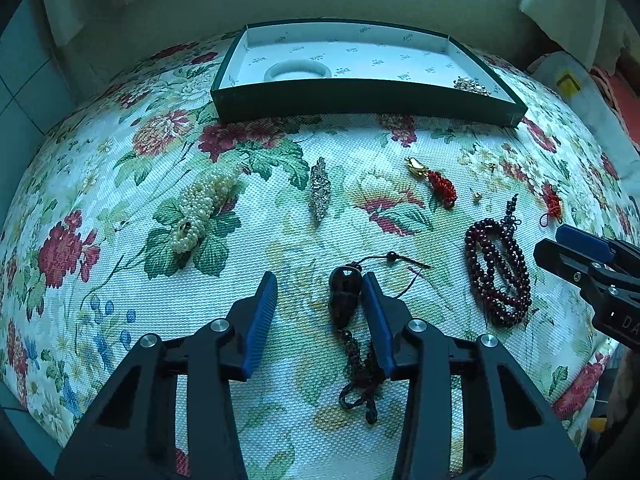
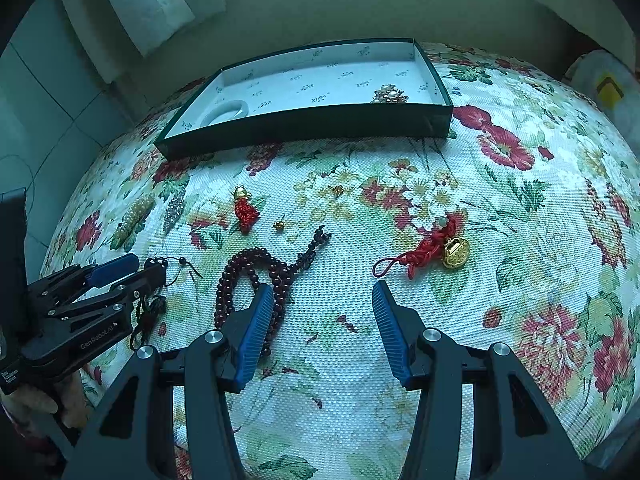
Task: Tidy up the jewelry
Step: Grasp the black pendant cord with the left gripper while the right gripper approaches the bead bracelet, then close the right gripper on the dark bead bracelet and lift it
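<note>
My left claw [image 1: 320, 292] sits closest to the lens, its blue pads straddling the dark pendant [image 1: 345, 286] on the flowered desk [image 1: 280, 420]. The right pad looks to be against the pendant's side; the left pad stands clear of it, with cloth showing between, so the claw is not yet clenched on anything. The pendant's braided cord [image 1: 360, 376] trails back toward me between the fingers.

Just right of it lies the coiled dark-red bead string [image 1: 496, 272], and beyond that my right claw [image 2: 322, 300] hovers released, with nothing between its pads, one pad overlapping the beads in its own view. Ahead of it lies a red knot with a gold charm [image 2: 440, 246]. Farther out are the pearl piece [image 1: 204, 208], a silver brooch [image 1: 319, 188] and a small red tassel [image 1: 440, 184].

At the far edge sits the green box [image 1: 360, 100], already holding a white bangle [image 1: 298, 70] and a cluster of pearly pieces [image 1: 472, 85].

I judge the step is picking up the pendant. Next I must close fully, lift with the cord clear, and carry it to the box.
</note>
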A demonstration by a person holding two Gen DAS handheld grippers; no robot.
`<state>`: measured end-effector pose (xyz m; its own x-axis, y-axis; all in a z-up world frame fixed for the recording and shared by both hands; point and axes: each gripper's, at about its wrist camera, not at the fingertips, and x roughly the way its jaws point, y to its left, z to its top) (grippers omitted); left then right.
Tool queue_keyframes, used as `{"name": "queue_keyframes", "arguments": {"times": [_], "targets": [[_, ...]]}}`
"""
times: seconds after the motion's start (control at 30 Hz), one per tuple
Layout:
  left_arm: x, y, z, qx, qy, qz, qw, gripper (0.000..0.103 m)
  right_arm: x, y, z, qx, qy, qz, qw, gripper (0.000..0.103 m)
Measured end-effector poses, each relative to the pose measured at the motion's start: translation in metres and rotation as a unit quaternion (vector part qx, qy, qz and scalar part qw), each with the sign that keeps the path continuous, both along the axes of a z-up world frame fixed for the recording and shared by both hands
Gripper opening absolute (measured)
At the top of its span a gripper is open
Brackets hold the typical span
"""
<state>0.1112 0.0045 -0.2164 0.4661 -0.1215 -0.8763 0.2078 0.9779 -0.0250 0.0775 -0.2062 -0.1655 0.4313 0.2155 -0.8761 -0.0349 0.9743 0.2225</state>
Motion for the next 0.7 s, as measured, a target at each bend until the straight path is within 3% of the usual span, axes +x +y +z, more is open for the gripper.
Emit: {"name": "queue_keyframes", "arguments": {"times": [0.13,0.7], "targets": [[-0.002,-0.003,0.001,-0.007,-0.003,-0.015,0.9999,0.017,0.000,0.000,0.001,0.000,-0.001,0.000,1.000,0.052],[-0.010,0.006,0.014,-0.013,-0.012,-0.015,0.9997,0.017,0.001,0.026,0.003,0.011,-0.002,0.035,0.999,0.052]]}}
